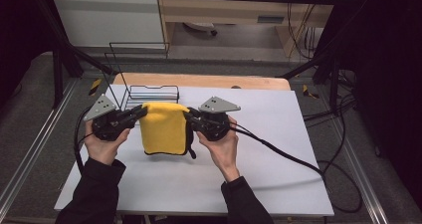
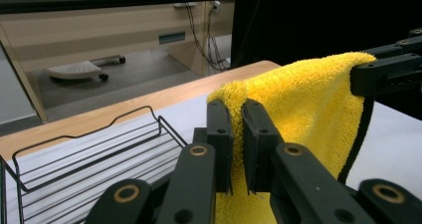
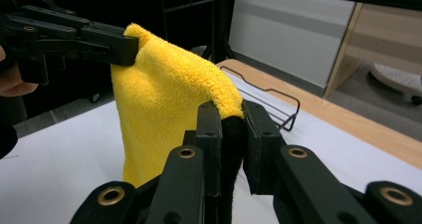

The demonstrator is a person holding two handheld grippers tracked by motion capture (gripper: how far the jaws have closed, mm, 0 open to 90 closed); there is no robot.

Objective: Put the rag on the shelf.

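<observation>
Left to right: my left hand-held gripper [image 1: 141,112] is clamped on one top corner of the yellow towel [image 1: 163,128]; my right hand-held gripper [image 1: 190,116] pinches the other. The towel hangs between them above the counter [image 1: 278,149], just in front of the wire rack [image 1: 149,90]. I judge lifting done; draping over the rack remains.

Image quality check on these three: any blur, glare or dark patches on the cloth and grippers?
High view: soft, low detail; yellow cloth evenly lit, room edges fall to black. Left gripper view: cloth pile sharp, left hand-held gripper slightly soft up close. Right gripper view: right hand-held gripper dark against cloth, background black at upper left; no glare.
</observation>
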